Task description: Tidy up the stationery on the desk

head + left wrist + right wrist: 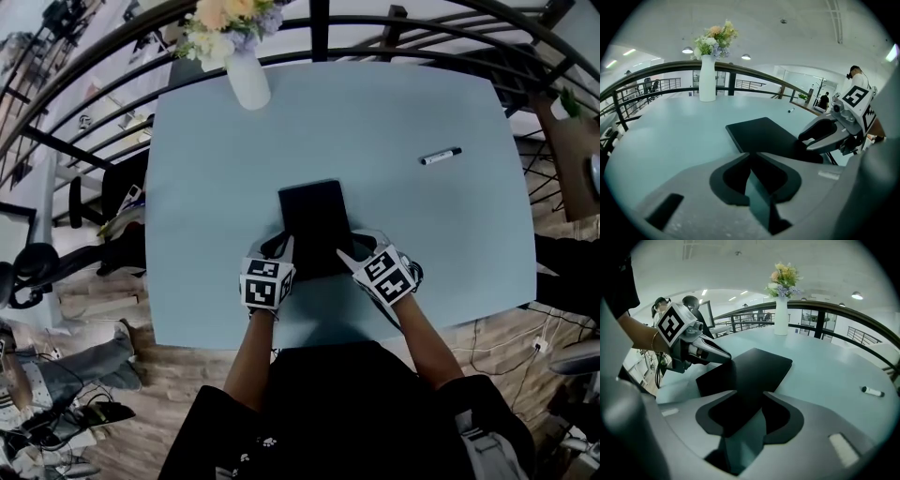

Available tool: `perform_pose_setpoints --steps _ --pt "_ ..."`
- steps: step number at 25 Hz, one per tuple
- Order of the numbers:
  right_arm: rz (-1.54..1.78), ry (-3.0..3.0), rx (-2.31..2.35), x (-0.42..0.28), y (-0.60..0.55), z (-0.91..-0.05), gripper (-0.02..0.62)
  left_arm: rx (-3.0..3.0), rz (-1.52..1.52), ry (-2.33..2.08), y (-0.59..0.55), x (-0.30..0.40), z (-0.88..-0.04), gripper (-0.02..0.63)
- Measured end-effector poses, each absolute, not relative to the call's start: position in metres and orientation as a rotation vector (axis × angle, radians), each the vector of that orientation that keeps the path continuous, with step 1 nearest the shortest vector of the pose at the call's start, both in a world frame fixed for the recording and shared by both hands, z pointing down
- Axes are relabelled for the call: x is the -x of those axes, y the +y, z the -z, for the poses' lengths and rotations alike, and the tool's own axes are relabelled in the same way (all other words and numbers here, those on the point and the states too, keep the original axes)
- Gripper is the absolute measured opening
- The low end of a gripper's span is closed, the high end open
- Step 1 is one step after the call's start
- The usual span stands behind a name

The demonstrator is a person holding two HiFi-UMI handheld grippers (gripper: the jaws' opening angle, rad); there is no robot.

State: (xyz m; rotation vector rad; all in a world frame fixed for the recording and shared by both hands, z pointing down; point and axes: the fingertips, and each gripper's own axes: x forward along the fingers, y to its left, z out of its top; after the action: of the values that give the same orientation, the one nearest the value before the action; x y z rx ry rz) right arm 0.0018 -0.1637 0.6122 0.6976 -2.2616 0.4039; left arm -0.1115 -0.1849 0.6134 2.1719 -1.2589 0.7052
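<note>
Black notebook: my right claw is pinching its edge, my left claw is touching it, pressed together. A white vase is holding flowers.

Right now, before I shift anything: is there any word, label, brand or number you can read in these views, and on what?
No text can be read anywhere.
Left gripper and right gripper: only black-and-white square codes, no letters or digits.
Pen: any print is too small to read.
Black notebook: cover shows no print.
Vase: plain white, no label.
</note>
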Motion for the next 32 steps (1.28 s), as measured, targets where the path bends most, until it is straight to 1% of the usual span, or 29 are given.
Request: perform_pose_setpoints --steps 6,15,32 --pt "-0.434 -2.249 -0.738 -0.001 -0.152 -0.613 0.164 -2.182 -0.713 -1.249 -0.183 0.112 -0.613 0.015" --pt "-0.452 -2.274 -0.741 -0.002 -0.147 -0.612 0.183 -2.187 -0.709 -1.250 -0.182 0.111 -0.613 0.012" --pt "-0.412 -2.308 -0.780 0.002 -0.146 -0.609 0.181 -2.173 -0.675 -1.266 -0.174 0.115 -0.611 0.002"
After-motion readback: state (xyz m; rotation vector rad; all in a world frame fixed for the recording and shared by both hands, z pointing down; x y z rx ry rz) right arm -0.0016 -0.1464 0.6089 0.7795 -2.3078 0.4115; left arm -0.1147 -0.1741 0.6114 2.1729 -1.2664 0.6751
